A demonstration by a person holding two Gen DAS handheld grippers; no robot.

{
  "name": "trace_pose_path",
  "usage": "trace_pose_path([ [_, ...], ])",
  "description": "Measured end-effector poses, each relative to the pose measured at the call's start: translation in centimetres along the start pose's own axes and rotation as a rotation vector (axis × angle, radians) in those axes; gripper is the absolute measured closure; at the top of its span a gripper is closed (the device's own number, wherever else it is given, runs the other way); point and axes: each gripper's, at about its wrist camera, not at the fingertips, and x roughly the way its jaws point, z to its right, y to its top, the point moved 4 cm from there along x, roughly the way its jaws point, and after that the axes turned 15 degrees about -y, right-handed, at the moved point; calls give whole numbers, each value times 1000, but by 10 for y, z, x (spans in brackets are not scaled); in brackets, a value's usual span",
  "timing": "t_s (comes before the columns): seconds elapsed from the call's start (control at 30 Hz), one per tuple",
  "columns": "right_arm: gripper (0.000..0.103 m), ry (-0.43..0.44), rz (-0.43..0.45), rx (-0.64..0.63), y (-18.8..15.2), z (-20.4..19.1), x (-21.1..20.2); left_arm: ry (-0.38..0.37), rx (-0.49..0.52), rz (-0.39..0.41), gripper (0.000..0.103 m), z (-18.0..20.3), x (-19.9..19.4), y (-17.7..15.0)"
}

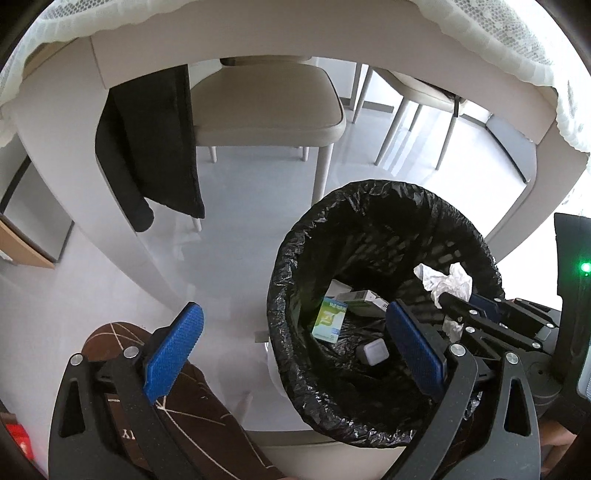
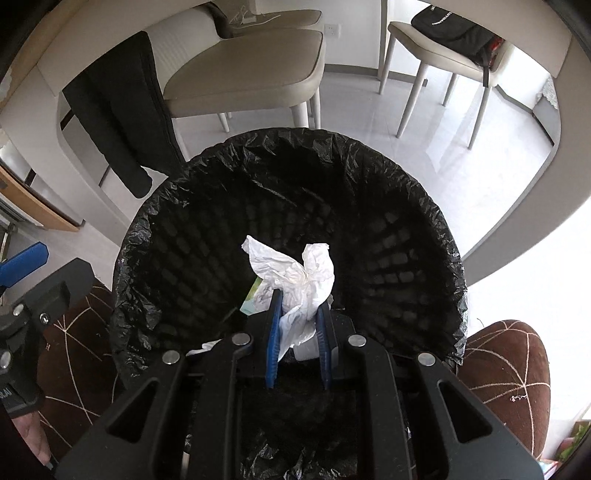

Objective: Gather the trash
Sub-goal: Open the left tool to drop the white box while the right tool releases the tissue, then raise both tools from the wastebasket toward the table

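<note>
A round bin lined with a black bag stands on the floor under the table. Inside lie a green-white carton, a grey-white box and a small white cube. My right gripper is shut on a crumpled white tissue and holds it over the bin's opening; it also shows in the left wrist view, with the tissue. My left gripper is open and empty at the bin's near left rim.
A beige table with a lace cloth stands overhead. Beige chairs stand behind the bin, with a black garment hanging at the left. Brown patterned slippers flank the bin.
</note>
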Motion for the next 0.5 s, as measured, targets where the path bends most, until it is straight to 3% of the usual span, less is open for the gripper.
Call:
trace_pose_path([
  [0.13, 74, 4, 17, -1, 0, 0, -1, -2, -5, -9, 6, -1, 4, -2],
  [0.2, 55, -7, 41, 2, 0, 4, -5, -2, -1, -12, 6, 0, 5, -2],
  [0.23, 41, -21, 55, 6, 1, 6, -8, -2, -1, -12, 6, 1, 5, -2],
  [0.3, 26, -38, 74, 19, 2, 14, -14, -8, -1, -11, 6, 3, 4, -2],
  [0.4, 14, -61, 87, 32, 1, 26, -21, -12, 5, -2, 6, 7, -1, 1],
  [0.5, 9, -89, 112, 22, 0, 35, -33, -17, 13, 13, 6, 13, -9, 4],
])
